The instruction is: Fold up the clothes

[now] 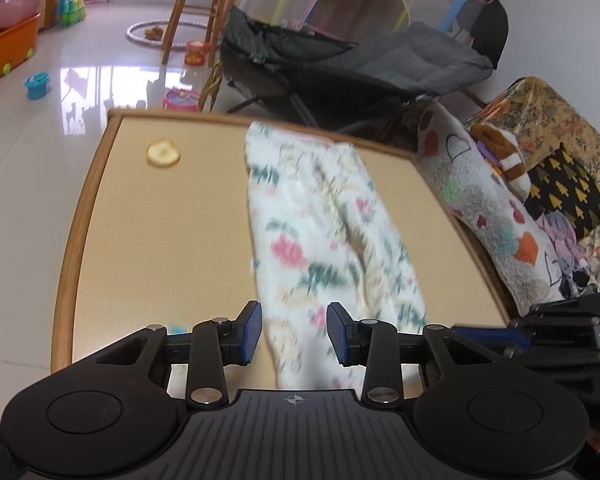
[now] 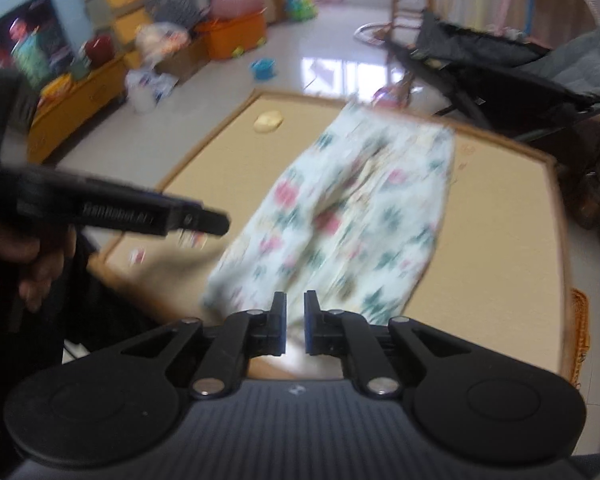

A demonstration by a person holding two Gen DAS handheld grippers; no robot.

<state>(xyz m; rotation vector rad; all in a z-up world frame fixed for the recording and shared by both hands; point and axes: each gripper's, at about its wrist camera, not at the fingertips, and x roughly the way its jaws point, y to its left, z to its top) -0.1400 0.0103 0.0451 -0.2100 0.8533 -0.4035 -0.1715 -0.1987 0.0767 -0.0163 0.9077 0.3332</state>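
Note:
A white floral garment (image 1: 324, 220) lies lengthwise on the tan table (image 1: 160, 240), running from the far edge toward me. My left gripper (image 1: 294, 332) hovers over its near end with the jaws well apart; the cloth shows between the blue pads (image 1: 250, 332) but they do not press it. In the right wrist view the same garment (image 2: 340, 216) is blurred. My right gripper (image 2: 295, 324) sits at its near edge with only a narrow slit between the pads and nothing pinched. The left gripper's body (image 2: 196, 220) shows at the left, held by a hand (image 2: 32, 256).
A small yellow round thing (image 1: 163, 153) lies on the table's far left. A heap of patterned clothes and blankets (image 1: 500, 200) sits on a sofa to the right. A dark folding cot (image 1: 360, 60) stands behind the table. Toys and an orange bin (image 1: 4, 52) are on the floor.

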